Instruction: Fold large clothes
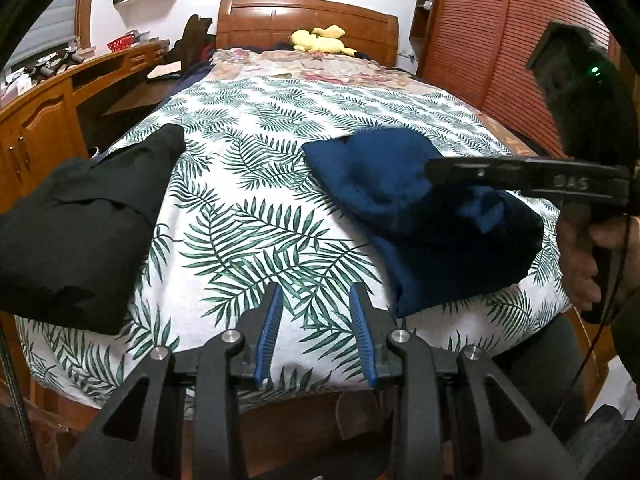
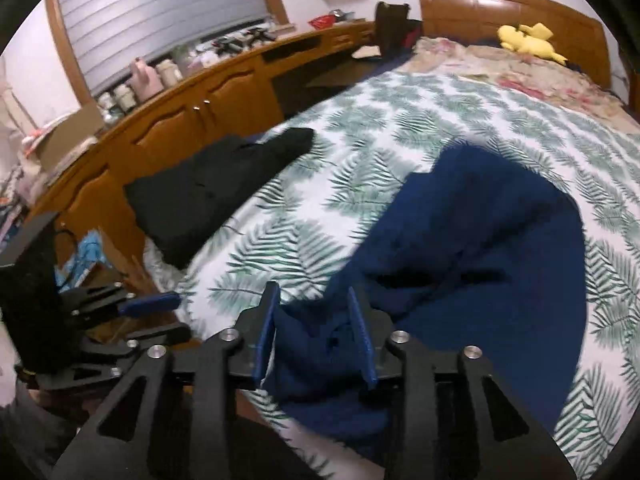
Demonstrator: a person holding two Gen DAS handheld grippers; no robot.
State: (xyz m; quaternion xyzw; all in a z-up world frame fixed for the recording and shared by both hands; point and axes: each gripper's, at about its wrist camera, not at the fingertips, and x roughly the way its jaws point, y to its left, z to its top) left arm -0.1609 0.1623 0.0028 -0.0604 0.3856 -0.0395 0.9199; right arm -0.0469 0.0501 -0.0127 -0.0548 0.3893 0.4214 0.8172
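Left wrist camera looking from bed point(image 1: 280, 128) foot toward headboard point(image 1: 308, 20), tilting down. Right wrist camera sitting closer over blue garment point(image 2: 480, 240), facing left toward cabinets point(image 2: 180, 128). Both sharing leaf-print cover, black garment point(image 1: 80, 232), yellow plush point(image 1: 320, 40).

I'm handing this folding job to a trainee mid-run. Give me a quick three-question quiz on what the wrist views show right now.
1. True or false: the black garment lies on the blue garment.
2. Multiple choice: what sits near the headboard? A) a red basket B) a yellow plush toy C) a pink jug
3. Short answer: which gripper has cloth between its fingers?

Key
1. False. They lie apart on the leaf-print cover.
2. B.
3. The right gripper; blue fabric sits between its fingers, though the pads do not clearly press on it. Nothing sits between the fingers of the left gripper.
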